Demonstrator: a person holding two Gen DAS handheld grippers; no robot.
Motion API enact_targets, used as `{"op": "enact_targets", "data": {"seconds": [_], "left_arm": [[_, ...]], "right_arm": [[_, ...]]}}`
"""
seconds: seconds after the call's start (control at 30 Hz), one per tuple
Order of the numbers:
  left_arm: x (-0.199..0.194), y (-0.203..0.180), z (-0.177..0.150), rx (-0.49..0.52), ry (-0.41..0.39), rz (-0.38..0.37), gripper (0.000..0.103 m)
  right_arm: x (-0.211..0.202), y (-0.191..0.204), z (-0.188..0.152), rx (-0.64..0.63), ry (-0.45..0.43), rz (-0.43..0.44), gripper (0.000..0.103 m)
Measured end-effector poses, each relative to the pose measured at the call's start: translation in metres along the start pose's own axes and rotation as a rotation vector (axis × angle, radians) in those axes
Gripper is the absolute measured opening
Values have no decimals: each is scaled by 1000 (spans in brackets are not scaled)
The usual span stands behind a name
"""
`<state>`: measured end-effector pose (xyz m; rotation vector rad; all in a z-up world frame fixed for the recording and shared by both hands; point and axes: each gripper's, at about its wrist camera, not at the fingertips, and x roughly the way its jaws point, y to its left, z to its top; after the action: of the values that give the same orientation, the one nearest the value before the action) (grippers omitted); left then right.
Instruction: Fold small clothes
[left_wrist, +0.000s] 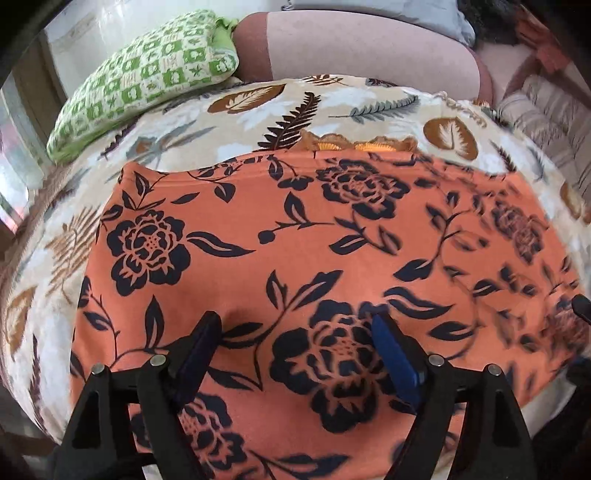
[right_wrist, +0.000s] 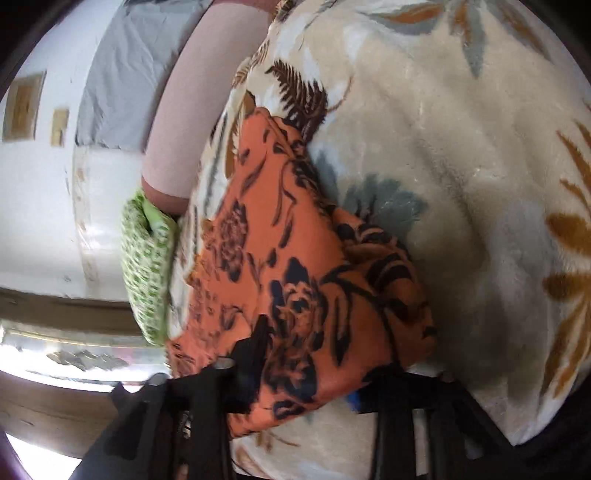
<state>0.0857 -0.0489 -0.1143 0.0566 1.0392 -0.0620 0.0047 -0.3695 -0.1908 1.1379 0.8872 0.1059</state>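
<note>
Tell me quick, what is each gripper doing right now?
Left gripper: open, fingers resting on the orange floral garment.
Right gripper: garment corner between its fingers; grip cannot be told.

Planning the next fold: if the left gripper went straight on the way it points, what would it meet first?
Most likely the orange flowered garment: the left gripper points down at it with open jaws, and the cloth fills the line ahead. Depth is unclear; it may be touching already.

No words, labels, brands, numbers or signs are showing legibly in either wrist view; nothing printed is appearing anywhere, only pattern on fabric, with no lettering among it.
</note>
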Motion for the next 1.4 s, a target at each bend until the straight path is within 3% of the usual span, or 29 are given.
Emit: {"op": "enact_targets", "data": {"seconds": [0.03,0.1,0.17,0.2,0.3,0.33,0.37,0.4,0.47,0.57,0.6,0.63,0.7,0.77,0.83,0.9,0.93,1.0,1.03,1.1,1.17,1.23,1.27,1.33,1.37,1.4], "left_arm": [[-5,0,2,-12,-14,-13,84],[-13,-2,5,-7,-62,0,84],[-4,-4,4,6,-31,11,84],[13,-5,1,15,44,5,84],[17,-7,-3,37,4,34,89],[17,-7,-3,30,7,34,89],[16,-5,-2,19,15,27,88],[14,-3,-1,5,15,17,88],[5,0,2,-19,-20,-5,88],[10,-4,3,31,-29,30,88],[25,-7,1,52,25,35,88],[26,-7,-3,55,7,41,92],[22,-8,-2,64,-11,51,93],[15,-4,3,35,-7,28,91],[2,-2,8,11,-61,17,91],[-4,-4,10,19,-102,31,91],[1,-6,10,29,-86,32,91],[34,-12,4,71,48,25,94],[32,-12,3,72,-5,36,96],[24,-10,8,53,17,32,94],[5,-4,12,15,-36,14,93],[-2,-1,11,7,-78,35,93],[4,-1,10,12,-64,34,93],[40,-7,4,60,68,20,97],[38,-6,3,63,8,28,99],[37,-6,5,62,20,25,98]], "right_arm": [[-3,6,0,-30,-21,-17,72],[-4,14,1,-82,-37,-52,72],[2,8,2,-44,-28,-64,72],[3,6,1,-32,-32,-55,72],[1,7,1,-41,-42,-52,71],[1,10,1,-66,-37,-59,63],[1,13,1,-87,-30,-70,41],[2,14,1,-90,-29,-78,31],[-3,16,4,-101,-43,-94,17],[-9,16,1,-114,-69,-128,11],[-7,12,-1,-105,-65,-142,11],[-1,-1,-3,-72,-34,-161,11],[-1,-15,-3,-14,-26,-111,11],[-9,-12,1,2,-42,-70,22],[-13,-7,5,-8,-37,-17,29],[-13,-6,4,9,-30,18,61],[-14,-6,2,15,-46,26,79],[-12,-5,2,8,-48,30,81],[-10,-4,3,6,-43,21,81],[-7,3,4,-13,-42,15,77],[-10,20,1,-73,-60,4,63],[-8,31,1,-125,-56,-30,63],[-4,30,1,-121,-42,-44,65],[5,19,3,-81,-43,-93,67],[10,16,5,-91,-37,-99,67],[12,16,6,-105,-46,-109,62]]}}
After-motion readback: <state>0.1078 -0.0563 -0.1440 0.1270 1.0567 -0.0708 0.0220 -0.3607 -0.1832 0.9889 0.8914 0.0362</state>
